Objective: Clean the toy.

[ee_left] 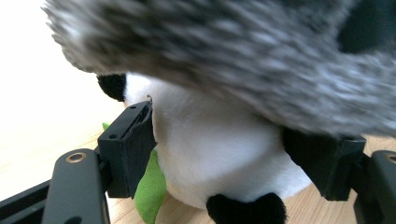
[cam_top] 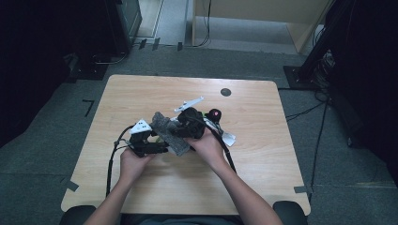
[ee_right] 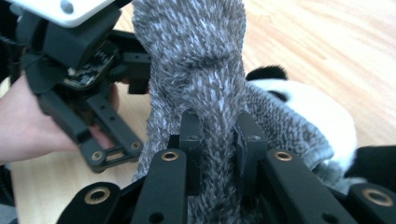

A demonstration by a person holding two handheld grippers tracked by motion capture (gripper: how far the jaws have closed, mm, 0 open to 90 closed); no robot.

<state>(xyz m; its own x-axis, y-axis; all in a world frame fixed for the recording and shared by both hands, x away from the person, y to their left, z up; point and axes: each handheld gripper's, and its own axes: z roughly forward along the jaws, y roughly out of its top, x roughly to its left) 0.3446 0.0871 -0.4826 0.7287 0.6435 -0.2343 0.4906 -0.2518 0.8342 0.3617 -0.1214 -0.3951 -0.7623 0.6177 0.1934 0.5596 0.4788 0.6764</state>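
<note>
Left gripper view reveals panda toy (ee_left: 219, 154) under sock (ee_left: 243, 56).

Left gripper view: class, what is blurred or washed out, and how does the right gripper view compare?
Left gripper view: the grey fuzzy cloth is blurred and the table glares white. Right gripper view: the cloth's fibres are sharp at the right claw.

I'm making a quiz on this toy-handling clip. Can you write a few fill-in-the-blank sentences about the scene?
1. The right gripper is shut on the fuzzy ____ cloth.
2. The left gripper holds a plush panda by its ____ body.
3. The table is made of ____.

Missing words: grey; white; wood
</note>
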